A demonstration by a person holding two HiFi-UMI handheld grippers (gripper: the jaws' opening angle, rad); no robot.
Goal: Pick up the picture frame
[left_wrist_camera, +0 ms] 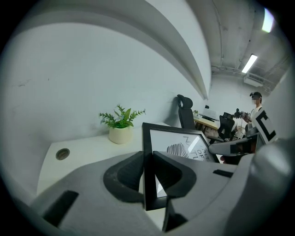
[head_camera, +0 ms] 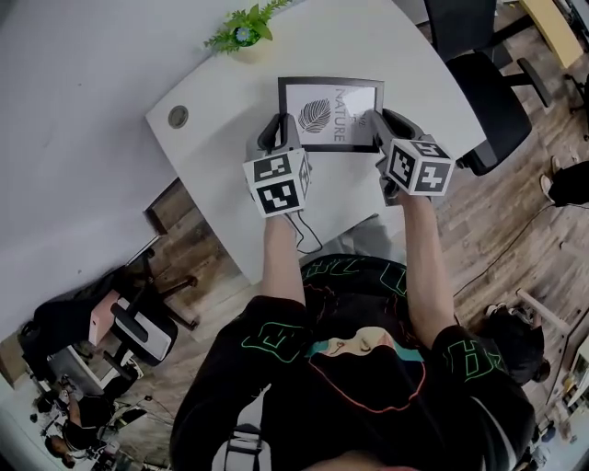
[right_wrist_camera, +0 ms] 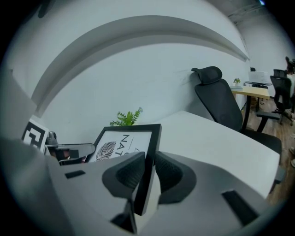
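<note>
Two grippers clamped the picture frame [head_camera: 329, 113] over the white table [head_camera: 216, 170]: the left gripper [left_wrist_camera: 148, 173] gripped its left edge and the right gripper [right_wrist_camera: 150, 173] its right. Its black border framed a white leaf print with lettering. Open tabletop surrounded it, with a potted plant [head_camera: 244, 32] behind and an office chair [head_camera: 488, 92] past the table's curved edge.

Potted plant [head_camera: 247, 28] far-left, open tabletop [head_camera: 414, 74] right

The picture frame [head_camera: 331, 112] has a black moulding, smooth with a faint sheen, around a white paper print whose glossy front catches the light. The bench [head_camera: 221, 175] is white, smooth and matt. The left gripper [left_wrist_camera: 148, 166] and right gripper [right_wrist_camera: 148, 171] look like matt grey plastic, with darker, finely grained pads [left_wrist_camera: 126, 174]. The plant pot [left_wrist_camera: 120, 134] is cream and matt. The floor [head_camera: 515, 212] shows wood-grain planks.
</note>
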